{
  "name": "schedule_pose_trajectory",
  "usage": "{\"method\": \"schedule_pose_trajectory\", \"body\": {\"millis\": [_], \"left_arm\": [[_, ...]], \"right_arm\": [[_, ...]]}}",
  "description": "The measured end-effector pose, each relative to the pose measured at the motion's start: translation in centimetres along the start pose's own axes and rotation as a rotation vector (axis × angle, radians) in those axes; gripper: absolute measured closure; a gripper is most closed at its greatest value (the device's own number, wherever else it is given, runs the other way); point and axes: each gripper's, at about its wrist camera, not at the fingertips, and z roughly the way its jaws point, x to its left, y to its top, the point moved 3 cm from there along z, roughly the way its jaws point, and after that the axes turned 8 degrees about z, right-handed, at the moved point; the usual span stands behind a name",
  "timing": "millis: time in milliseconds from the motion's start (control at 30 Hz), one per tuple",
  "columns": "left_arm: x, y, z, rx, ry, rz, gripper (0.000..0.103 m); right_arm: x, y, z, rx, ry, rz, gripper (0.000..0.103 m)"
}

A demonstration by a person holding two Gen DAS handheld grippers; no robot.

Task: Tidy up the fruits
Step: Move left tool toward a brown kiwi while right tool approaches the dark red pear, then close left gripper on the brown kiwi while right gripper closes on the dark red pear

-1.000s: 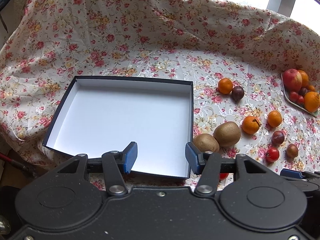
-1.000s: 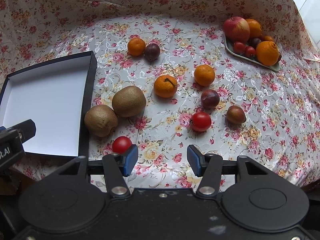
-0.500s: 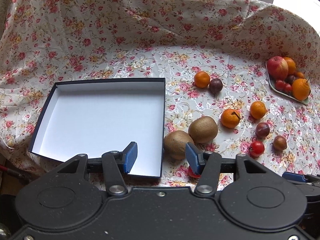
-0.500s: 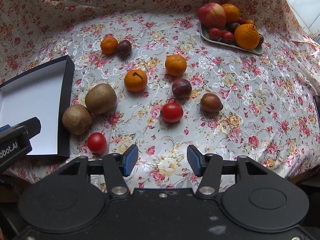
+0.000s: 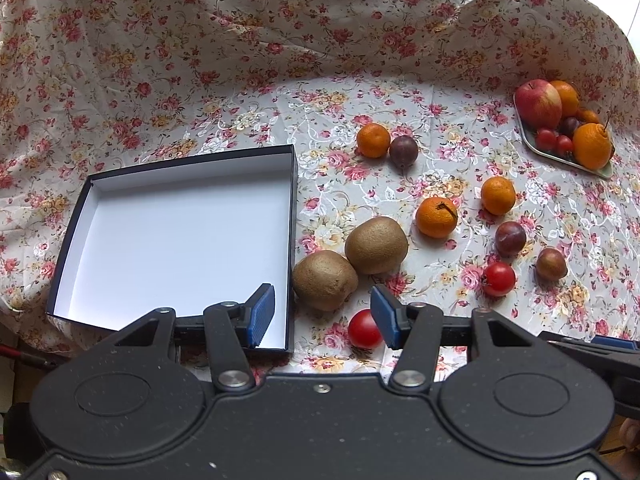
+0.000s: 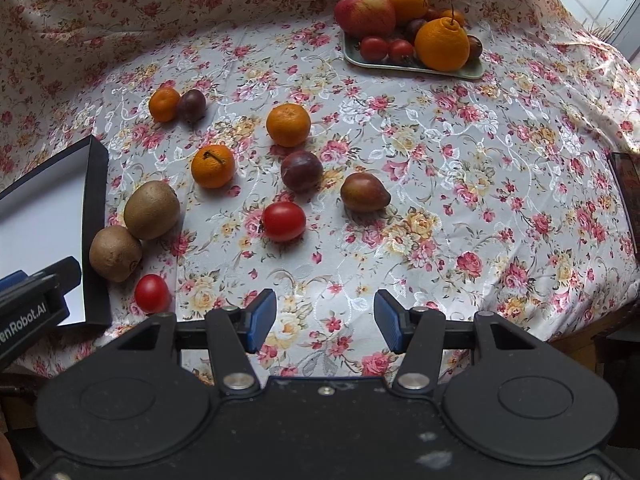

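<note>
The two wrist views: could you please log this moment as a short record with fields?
Surface: floral cloth
Box: black box, white inside, holds nothing
Loose fruit: two kiwis touching beside the box; three mandarins; two tomatoes; three dark plums
Tray: green tray at the far right, piled with an apple and other fruit
Left gripper: open, holding nothing
Right gripper: open, holding nothing

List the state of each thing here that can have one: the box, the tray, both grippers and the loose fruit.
Box: open, nothing inside.
Tray: piled with fruit.
Left gripper: open, holding nothing.
Right gripper: open, holding nothing.
Two kiwis: on the cloth, touching each other, beside the box.
Tangerines, plums and tomatoes: loose on the cloth, unsorted.
</note>
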Motion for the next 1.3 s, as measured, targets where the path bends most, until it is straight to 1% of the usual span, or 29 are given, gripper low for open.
{"method": "schedule_pose_trajectory", "body": {"millis": [67,200,267,333,433,500,533,633,700,767,833,900,1033,1200,1300], "left_arm": [[0.0,0.1,0.3,0.018,-0.001,-0.005,0.043],[0.3,0.2,0.9,0.056,-0.030,-0.045,0.043],[0.3,0.3,1.0,0.060,-0.040,-0.055,0.043],[0.2,0.3,1.1,0.066,-0.042,-0.047,0.043],[-0.1,0.8,1.6,0.096,-0.038,-0.012,0.043],[-0.2,1.6,1.7,0.098,-0.042,-0.020,0.043],[-0.2,2.2,1.7,0.094,-0.057,-0.025,0.043],[-0.6,4.1,1.7,0.084,-0.128,-0.029,0.043],[-1.0,5.2,1.9,0.079,-0.148,-0.026,0.043],[-1.6,6.3,2.4,0.072,-0.143,-0.008,0.043],[-2.3,7.0,3.2,0.075,-0.139,0.022,0.043],[-2.7,7.4,4.0,0.088,-0.146,0.046,0.043],[-3.0,7.5,6.1,0.110,-0.167,0.082,0.043],[-2.8,7.0,8.8,0.157,-0.184,0.088,0.043],[-2.5,6.6,9.6,0.171,-0.170,0.083,0.043]], "right_arm": [[-0.6,0.2,0.2,0.004,-0.004,0.012,0.047],[-1.9,0.6,0.6,0.019,-0.014,0.042,0.047],[-2.7,0.9,0.7,0.028,-0.010,0.062,0.047],[-3.3,1.2,0.6,0.028,-0.005,0.077,0.048],[-4.4,2.0,0.4,0.026,-0.016,0.106,0.048],[-5.4,2.6,0.2,0.032,-0.001,0.147,0.048],[-5.9,3.0,0.1,0.042,0.017,0.170,0.048],[-7.0,4.2,-0.2,0.075,0.084,0.238,0.048],[-7.6,5.1,-0.4,0.075,0.100,0.274,0.048],[-8.0,6.1,-0.4,0.060,0.092,0.291,0.048],[-8.1,6.7,0.1,0.051,0.070,0.306,0.048],[-7.9,7.3,0.9,0.063,0.052,0.322,0.048],[-6.4,8.2,2.5,0.088,0.050,0.302,0.048],[-5.1,8.4,3.9,0.074,0.051,0.268,0.049],[-5.1,8.2,4.5,0.075,0.040,0.272,0.049]]}}
